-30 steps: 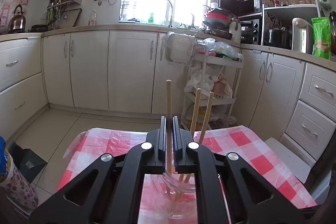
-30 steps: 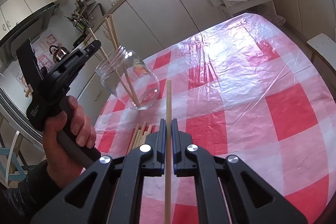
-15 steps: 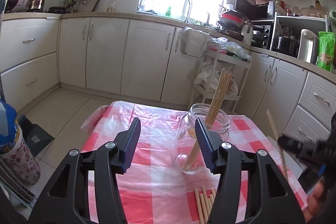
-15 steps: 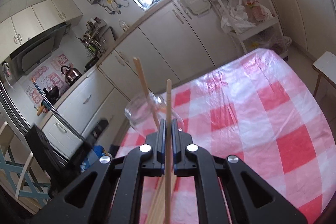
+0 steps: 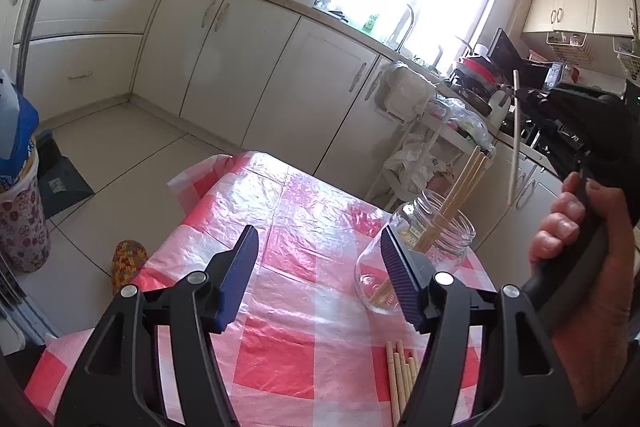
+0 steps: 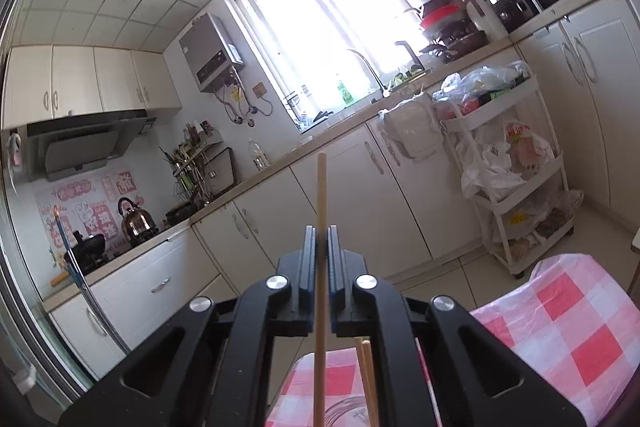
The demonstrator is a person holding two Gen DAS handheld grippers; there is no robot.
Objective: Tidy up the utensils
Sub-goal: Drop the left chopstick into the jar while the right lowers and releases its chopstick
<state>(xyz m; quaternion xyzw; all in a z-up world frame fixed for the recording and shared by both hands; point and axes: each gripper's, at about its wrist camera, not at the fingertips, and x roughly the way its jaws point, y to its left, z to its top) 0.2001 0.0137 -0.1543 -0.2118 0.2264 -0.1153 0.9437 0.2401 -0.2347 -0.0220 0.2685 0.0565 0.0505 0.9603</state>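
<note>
Through the left wrist camera, the left gripper (image 5: 318, 269) hangs above the table (image 5: 280, 359) with its blue ribbed pads spread wide and nothing between them. Just beyond its right finger stands a clear glass jar (image 5: 420, 251), round-shouldered with a threaded neck, holding several pale wooden chopsticks (image 5: 460, 195) that lean toward the right. More loose chopsticks (image 5: 400, 375) lie flat on the cloth near the bottom edge, partly hidden by the gripper's arm. At the right edge a bare hand (image 5: 576, 267) grasps the black handle of the right gripper (image 5: 520, 95), which holds one thin chopstick (image 5: 515, 139) almost upright above and to the right of the jar's mouth.

The right wrist camera shows what the other cannot: the right gripper (image 6: 321, 247) is closed tight on that single chopstick (image 6: 321, 207), the round stick running straight between the pads and beyond the tips. Only the jar's rim (image 6: 344, 413) and the tops of two chopsticks peek in at the bottom.

The table wears a glossy, crinkled plastic cloth in red and white checks. Around it is a kitchen of cream cabinets (image 6: 360, 219), a bright window (image 6: 332, 39), a white trolley (image 6: 516, 187) stuffed with bags, and pale floor tiles (image 5: 120, 155).
</note>
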